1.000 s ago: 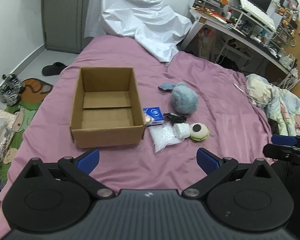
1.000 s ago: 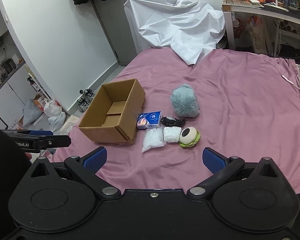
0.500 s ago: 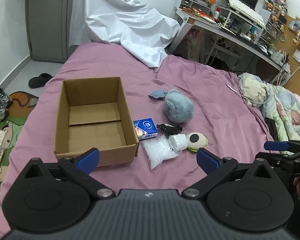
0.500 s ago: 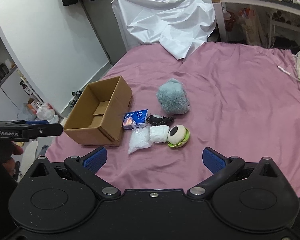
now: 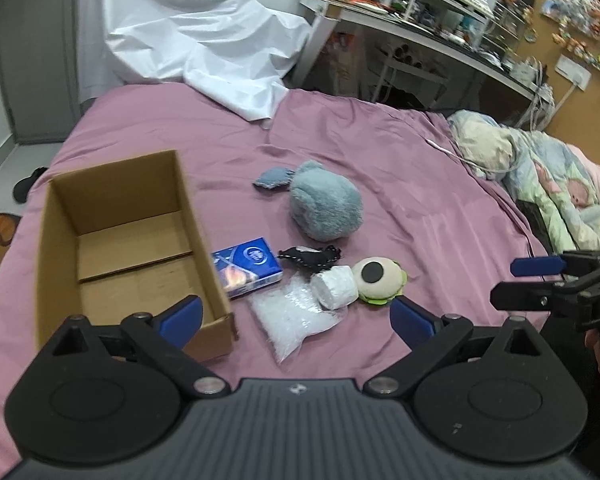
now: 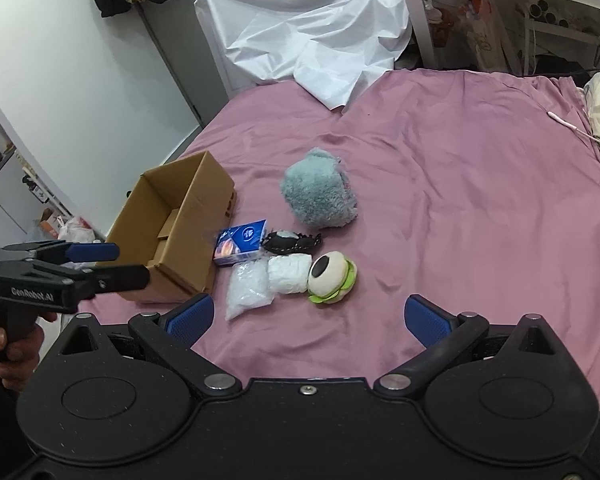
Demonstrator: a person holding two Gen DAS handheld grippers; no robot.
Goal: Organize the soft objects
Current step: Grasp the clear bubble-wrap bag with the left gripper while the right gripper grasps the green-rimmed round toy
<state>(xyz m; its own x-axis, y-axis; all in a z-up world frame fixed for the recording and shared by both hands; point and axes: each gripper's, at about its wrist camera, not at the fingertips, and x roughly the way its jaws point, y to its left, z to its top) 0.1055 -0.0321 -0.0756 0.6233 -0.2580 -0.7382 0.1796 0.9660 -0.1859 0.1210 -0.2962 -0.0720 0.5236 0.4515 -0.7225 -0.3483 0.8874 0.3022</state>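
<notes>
An open, empty cardboard box (image 5: 116, 240) (image 6: 172, 232) sits on the purple bedsheet (image 5: 400, 168). Right of it lie a blue tissue pack (image 5: 247, 266) (image 6: 240, 242), a clear plastic bag (image 5: 294, 318) (image 6: 249, 286), a white roll (image 5: 335, 292) (image 6: 290, 274), a black lacy item (image 5: 312, 257) (image 6: 290, 242), a one-eyed plush (image 5: 378, 280) (image 6: 332, 276) and a fluffy grey-blue plush (image 5: 326, 206) (image 6: 320, 196). My left gripper (image 5: 296, 320) hangs open, near the bag and the box's front corner. My right gripper (image 6: 308, 320) is open too, short of the items.
A white sheet (image 5: 196, 48) is draped at the bed's far end. A cluttered desk (image 5: 440, 40) stands beyond the bed on the right, and a patterned quilt (image 5: 540, 184) lies at the right edge. A hand (image 6: 4, 348) holds the left gripper's handle.
Both grippers have moved forward and down toward the items, which now look larger. The left view has swung right, leaving the box at its left. Nothing on the bed has moved.
</notes>
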